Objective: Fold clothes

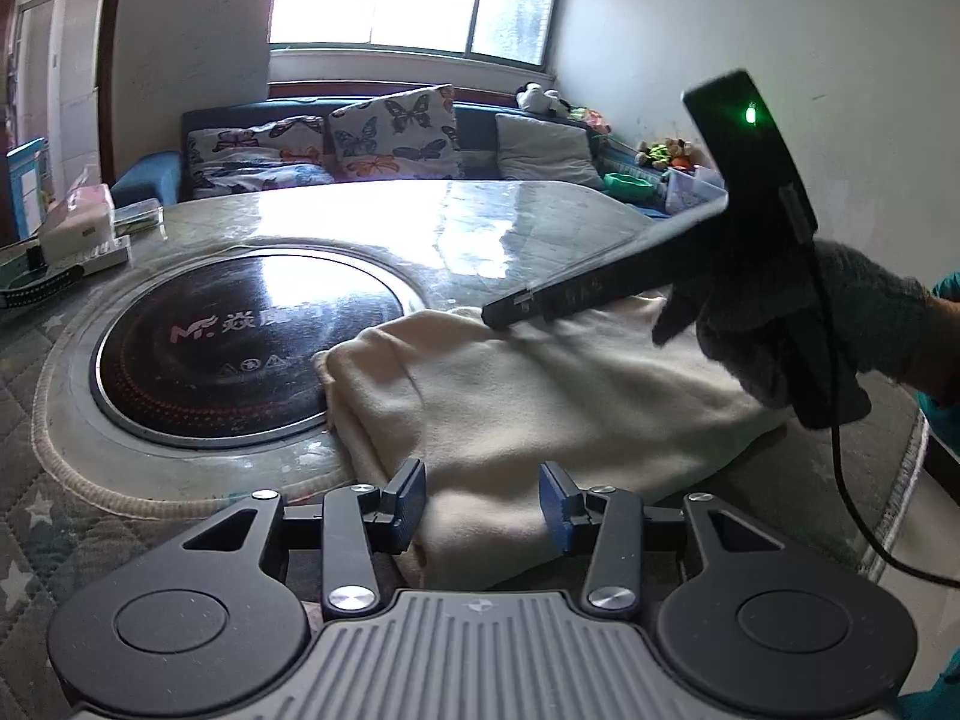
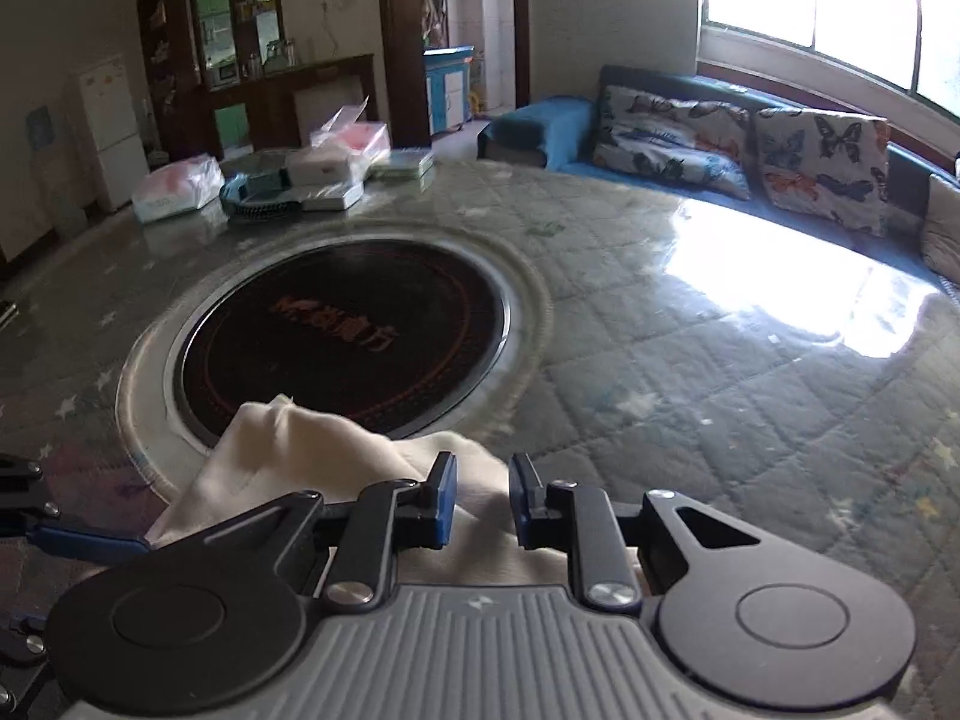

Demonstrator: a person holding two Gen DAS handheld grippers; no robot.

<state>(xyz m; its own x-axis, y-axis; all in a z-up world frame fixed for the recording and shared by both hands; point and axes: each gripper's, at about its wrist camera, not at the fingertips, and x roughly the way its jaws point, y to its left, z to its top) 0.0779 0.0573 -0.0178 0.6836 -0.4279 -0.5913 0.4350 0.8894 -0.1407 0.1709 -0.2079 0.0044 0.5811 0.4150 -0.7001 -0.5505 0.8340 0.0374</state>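
A folded cream garment [image 1: 516, 396] lies on the round table beside the black cooktop. My left gripper [image 1: 483, 501] is open, its blue pads on either side of the garment's near edge. My right gripper [image 1: 510, 312] reaches in from the right in the left wrist view, held by a gloved hand [image 1: 840, 324], its tip over the garment's far edge. In the right wrist view the right gripper [image 2: 483, 501] is open over the cream garment [image 2: 312, 456], with nothing between the pads. The left gripper's blue pad [image 2: 84, 540] shows at the lower left.
A round black induction cooktop [image 1: 240, 336] is set in the middle of the quilted, glass-topped table [image 2: 690, 360]. Boxes and plastic-wrapped packs [image 2: 300, 180] lie at the table's far side. A blue sofa with butterfly cushions [image 1: 390, 132] stands under the window.
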